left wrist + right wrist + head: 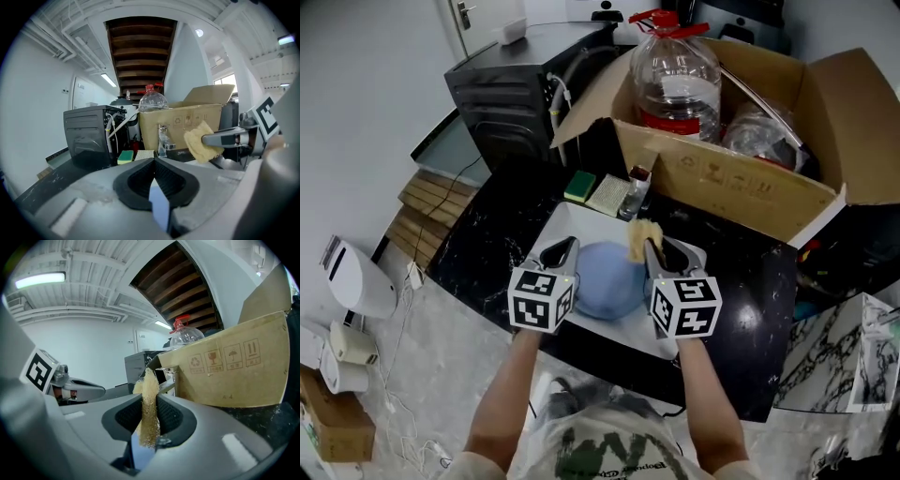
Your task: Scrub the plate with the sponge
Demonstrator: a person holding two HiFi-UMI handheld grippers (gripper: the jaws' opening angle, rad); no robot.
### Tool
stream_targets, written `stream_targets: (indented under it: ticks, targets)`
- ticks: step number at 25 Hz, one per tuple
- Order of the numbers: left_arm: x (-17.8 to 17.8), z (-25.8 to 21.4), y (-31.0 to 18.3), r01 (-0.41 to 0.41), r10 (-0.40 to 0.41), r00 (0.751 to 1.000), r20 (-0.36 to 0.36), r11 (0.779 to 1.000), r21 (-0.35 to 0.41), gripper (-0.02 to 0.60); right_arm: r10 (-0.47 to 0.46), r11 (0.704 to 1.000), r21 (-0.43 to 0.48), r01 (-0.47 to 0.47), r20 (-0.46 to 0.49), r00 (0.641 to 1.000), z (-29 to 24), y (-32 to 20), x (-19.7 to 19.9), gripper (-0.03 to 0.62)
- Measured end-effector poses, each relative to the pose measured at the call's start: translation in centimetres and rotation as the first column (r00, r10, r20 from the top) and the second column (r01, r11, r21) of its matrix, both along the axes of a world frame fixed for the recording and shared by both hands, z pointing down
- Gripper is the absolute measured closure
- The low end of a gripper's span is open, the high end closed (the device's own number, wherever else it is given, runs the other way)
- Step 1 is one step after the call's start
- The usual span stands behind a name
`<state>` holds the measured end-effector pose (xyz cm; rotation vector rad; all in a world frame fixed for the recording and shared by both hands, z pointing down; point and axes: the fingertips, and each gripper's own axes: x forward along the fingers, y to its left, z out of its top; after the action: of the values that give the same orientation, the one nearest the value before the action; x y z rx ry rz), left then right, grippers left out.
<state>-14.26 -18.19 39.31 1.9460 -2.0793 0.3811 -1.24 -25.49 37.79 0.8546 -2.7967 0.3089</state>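
A blue plate (607,281) is held over a white sink basin (581,223) set in a black counter. My left gripper (565,247) is shut on the plate's left rim; in the left gripper view the rim shows as a thin blue edge (160,208) between the jaws of the left gripper (154,161). My right gripper (650,246) is shut on a yellow fibrous sponge (638,237), which hangs at the plate's far right edge. In the right gripper view the sponge (149,404) stands upright in the right gripper (150,401).
A chrome faucet (636,193) stands behind the basin, with a green sponge (579,186) and a pale pad (607,194) beside it. An open cardboard box (741,178) holding a big water bottle (677,80) fills the back right. A black machine (502,94) stands back left.
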Motion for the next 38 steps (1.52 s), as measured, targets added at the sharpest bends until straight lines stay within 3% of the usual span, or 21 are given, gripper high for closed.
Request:
stream_targets:
  ticks: [7,15,25,30,38]
  targets:
    - [-0.9,1.4,-1.7,-0.101,0.101,0.995,-0.022,0.995,-0.009,0.58,0.086,0.996,0.016,-0.085,-0.033,0.996,0.4,-0.3,0.1,0.522]
    - [-4.1,2.2,-3.3,-0.23,0.23,0.973,-0.037,0.973,-0.012,0.58,0.2,0.98,0.015,-0.199,-0.079,0.977,1.2,0.1,-2.1,0.522]
    - [-6.6,3.6,-4.5,-0.331,0.329,0.942,-0.068,0.944,-0.011,0.58,0.279,0.959,-0.01,-0.283,-0.13,0.951,3.5,0.5,-4.2,0.522]
    - [-7.2,4.6,-4.8,-0.364,0.361,0.927,-0.1,0.932,-0.008,0.58,0.284,0.955,-0.036,-0.294,-0.167,0.944,5.3,0.7,-5.1,0.522]
    - [-8.2,6.4,-4.8,-0.406,0.399,0.908,-0.13,0.913,-0.032,0.58,0.213,0.96,-0.121,-0.252,-0.269,0.939,10.7,1.3,-8.2,0.522]
